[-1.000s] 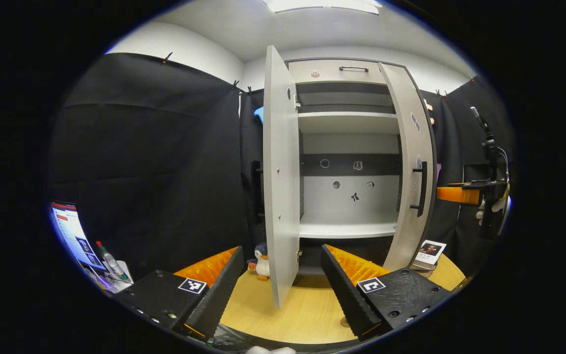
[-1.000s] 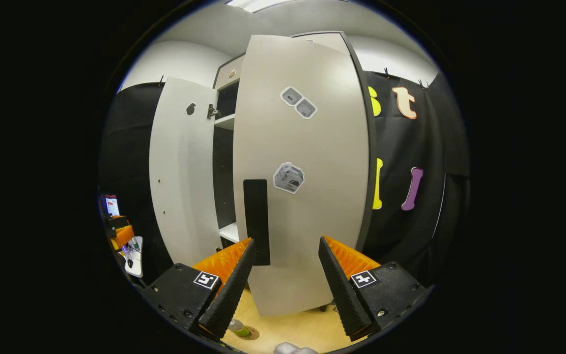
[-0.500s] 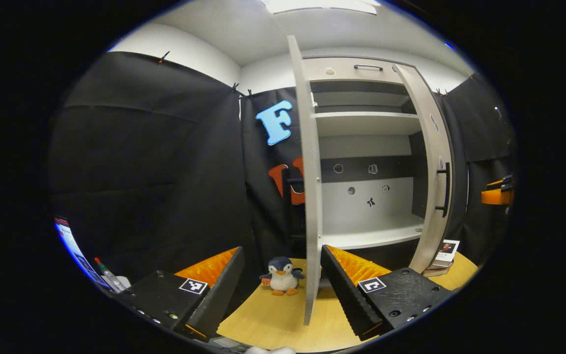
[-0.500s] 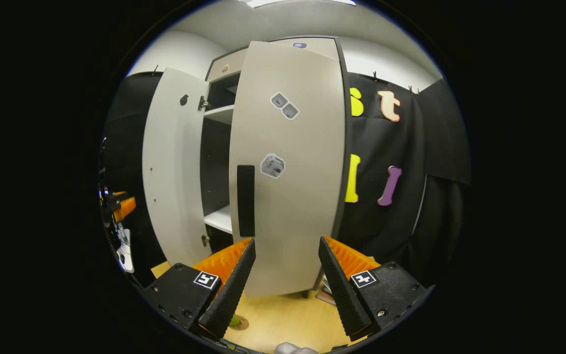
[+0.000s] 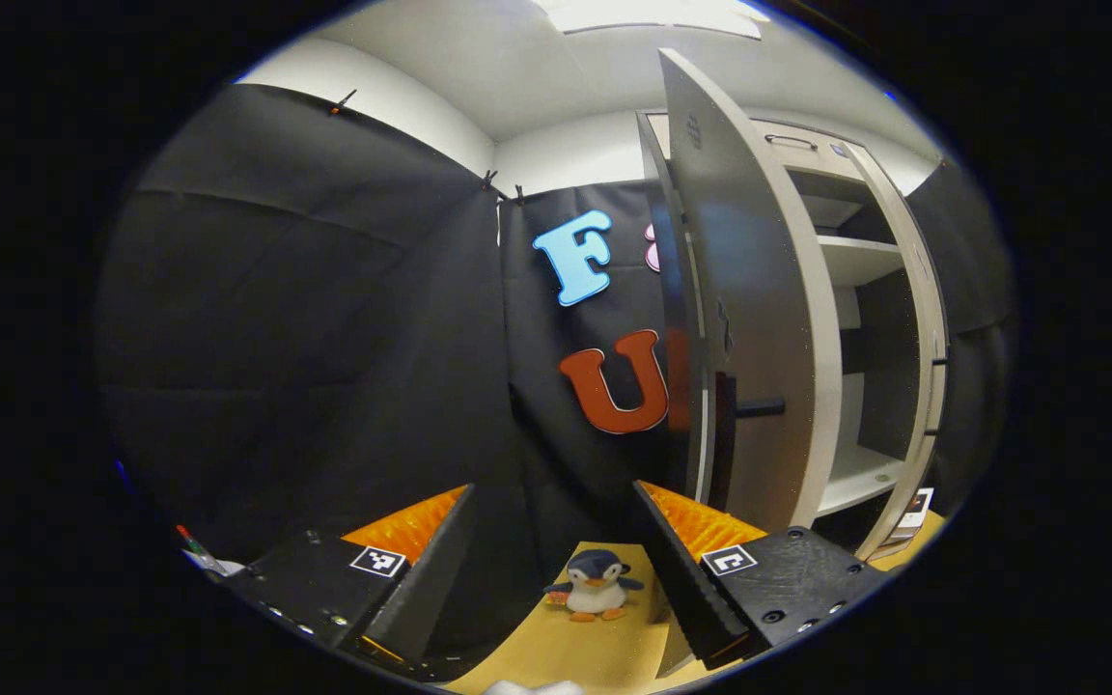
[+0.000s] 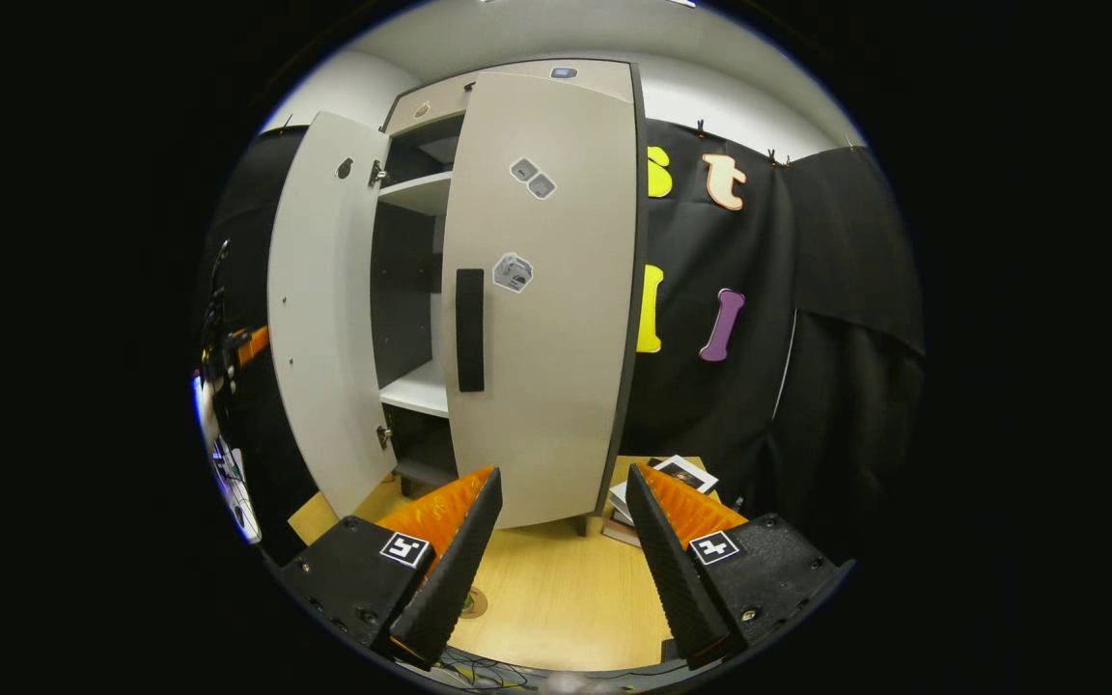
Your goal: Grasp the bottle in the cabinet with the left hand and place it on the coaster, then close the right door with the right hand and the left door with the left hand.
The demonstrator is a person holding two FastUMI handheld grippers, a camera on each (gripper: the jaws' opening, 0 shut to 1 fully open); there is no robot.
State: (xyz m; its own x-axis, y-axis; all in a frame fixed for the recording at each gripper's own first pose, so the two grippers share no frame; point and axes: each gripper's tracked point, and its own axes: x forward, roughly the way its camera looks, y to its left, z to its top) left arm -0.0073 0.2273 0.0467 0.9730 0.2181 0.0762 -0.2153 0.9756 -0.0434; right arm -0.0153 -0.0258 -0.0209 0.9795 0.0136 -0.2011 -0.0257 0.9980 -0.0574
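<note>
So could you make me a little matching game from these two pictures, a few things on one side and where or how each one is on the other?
Things:
1. penguin toy
2. right door
3. left door
4. stack of books

Places or states:
A. swung wide open
B. on the table beside the cabinet's right side
C. nearly shut, a dark handle on its front
D. standing on the table between the left gripper's fingers in its view

Pairs: 1-D, 2-C, 3-A, 4-B
</note>
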